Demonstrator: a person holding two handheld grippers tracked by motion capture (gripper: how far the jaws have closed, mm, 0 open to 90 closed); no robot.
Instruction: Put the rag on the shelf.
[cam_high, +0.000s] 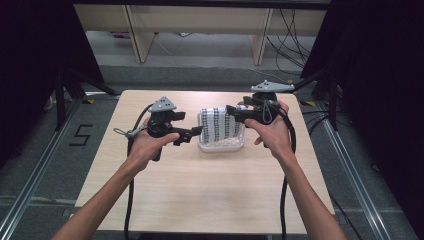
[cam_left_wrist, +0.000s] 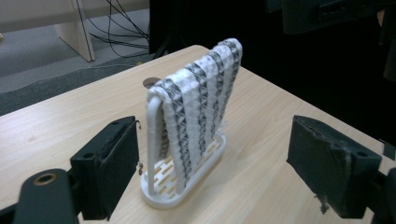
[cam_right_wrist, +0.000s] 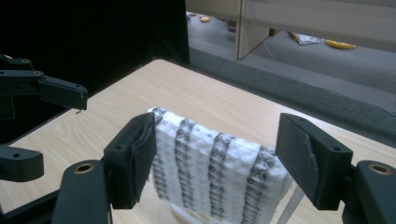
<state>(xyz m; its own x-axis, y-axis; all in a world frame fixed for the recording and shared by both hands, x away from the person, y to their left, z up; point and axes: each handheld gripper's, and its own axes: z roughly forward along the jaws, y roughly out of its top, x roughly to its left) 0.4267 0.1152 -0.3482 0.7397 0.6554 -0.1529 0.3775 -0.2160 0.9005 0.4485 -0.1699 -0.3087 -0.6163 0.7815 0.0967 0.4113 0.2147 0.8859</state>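
Observation:
A black-and-white patterned cloth (cam_high: 220, 125) hangs folded over a white rack (cam_high: 220, 146) that stands at the middle of the wooden table (cam_high: 200, 200). My left gripper (cam_high: 196, 134) is just left of the rack, jaws open and empty. In the left gripper view the cloth (cam_left_wrist: 201, 93) and rack (cam_left_wrist: 180, 193) stand ahead, between the wide-apart jaws of that gripper (cam_left_wrist: 229, 158). My right gripper (cam_high: 230, 112) hovers at the cloth's upper right edge. In the right gripper view its open jaws (cam_right_wrist: 217, 140) frame the cloth (cam_right_wrist: 215, 172) without touching it, and the left gripper (cam_right_wrist: 51, 126) is at far left.
Wooden furniture legs (cam_high: 140, 35) and loose cables (cam_high: 290, 40) stand on the grey floor beyond the table. Black curtains (cam_high: 380, 75) close off both sides. A round hole (cam_left_wrist: 150, 83) in the tabletop lies behind the rack.

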